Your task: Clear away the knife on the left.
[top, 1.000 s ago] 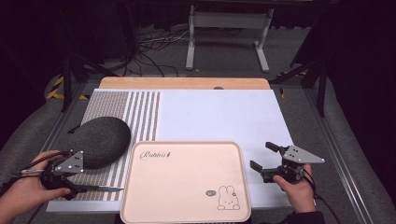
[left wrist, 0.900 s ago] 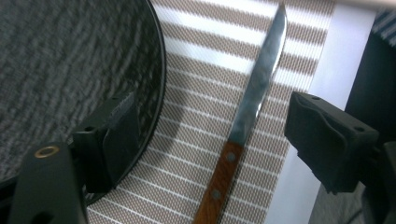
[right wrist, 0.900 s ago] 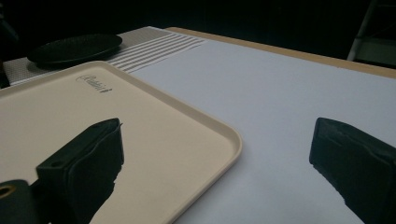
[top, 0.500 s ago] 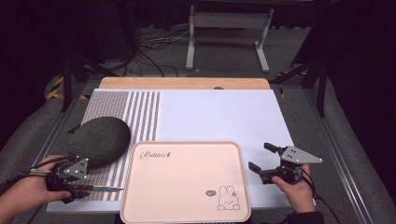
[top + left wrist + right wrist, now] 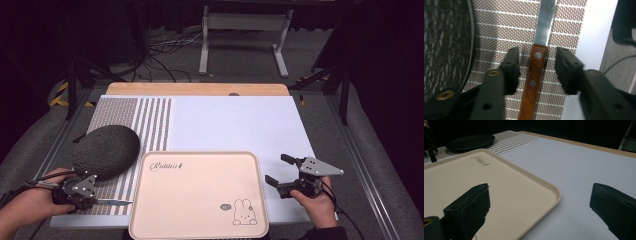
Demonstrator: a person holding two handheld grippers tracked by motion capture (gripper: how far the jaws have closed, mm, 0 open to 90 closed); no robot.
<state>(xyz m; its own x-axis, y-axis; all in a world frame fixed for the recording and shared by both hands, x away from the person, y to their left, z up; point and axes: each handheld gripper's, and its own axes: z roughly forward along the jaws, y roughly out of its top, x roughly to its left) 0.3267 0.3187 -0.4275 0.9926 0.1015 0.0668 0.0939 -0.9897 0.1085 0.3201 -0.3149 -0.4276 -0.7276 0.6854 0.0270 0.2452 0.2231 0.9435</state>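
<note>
My left gripper hangs over a knife, jaws apart, one on each side of its wooden handle and neither touching it. The blade runs on ahead of the jaws across the striped mat; beside them lies the dark plate. I judge this the moment before the pick: next I close squarely on the handle. My right gripper waits spread wide, the cream tray in front of it.
</note>
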